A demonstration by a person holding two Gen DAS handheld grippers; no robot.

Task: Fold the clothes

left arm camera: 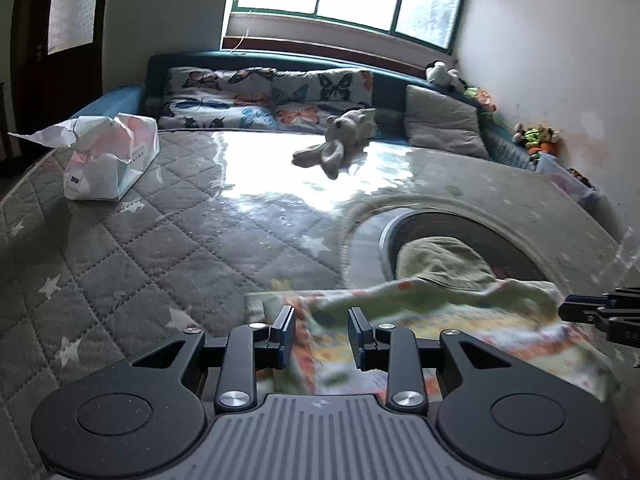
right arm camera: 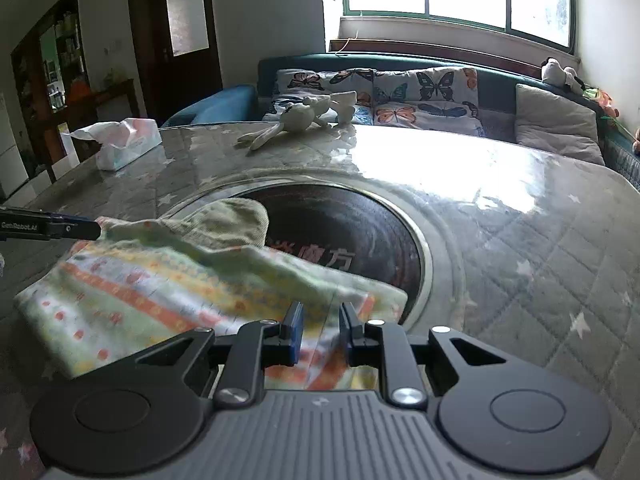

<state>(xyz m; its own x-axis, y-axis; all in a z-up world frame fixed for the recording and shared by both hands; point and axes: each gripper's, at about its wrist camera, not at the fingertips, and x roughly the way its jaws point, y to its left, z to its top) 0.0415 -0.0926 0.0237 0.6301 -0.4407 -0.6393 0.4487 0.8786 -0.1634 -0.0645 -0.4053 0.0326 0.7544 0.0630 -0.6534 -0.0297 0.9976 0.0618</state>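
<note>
A small patterned garment (left arm camera: pixel 460 320) in pale green, orange and yellow lies folded over on the grey quilted table cover; it also shows in the right wrist view (right arm camera: pixel 160 280). A plain green part (left arm camera: pixel 440 260) lies over the round hotplate. My left gripper (left arm camera: pixel 322 330) is open, its fingers standing either side of the garment's left edge. My right gripper (right arm camera: pixel 320 326) is open, with a fold of the garment's right edge between its fingers. Each gripper's tip shows in the other view, the right one (left arm camera: pixel 592 312) and the left one (right arm camera: pixel 60 228).
A round dark hotplate (right arm camera: pixel 360 240) is set into the table. A tissue pack (left arm camera: pixel 108 156) stands at the far left. A plush rabbit (left arm camera: pixel 340 140) lies at the far edge. A sofa with butterfly cushions (left arm camera: pixel 264 96) stands behind the table.
</note>
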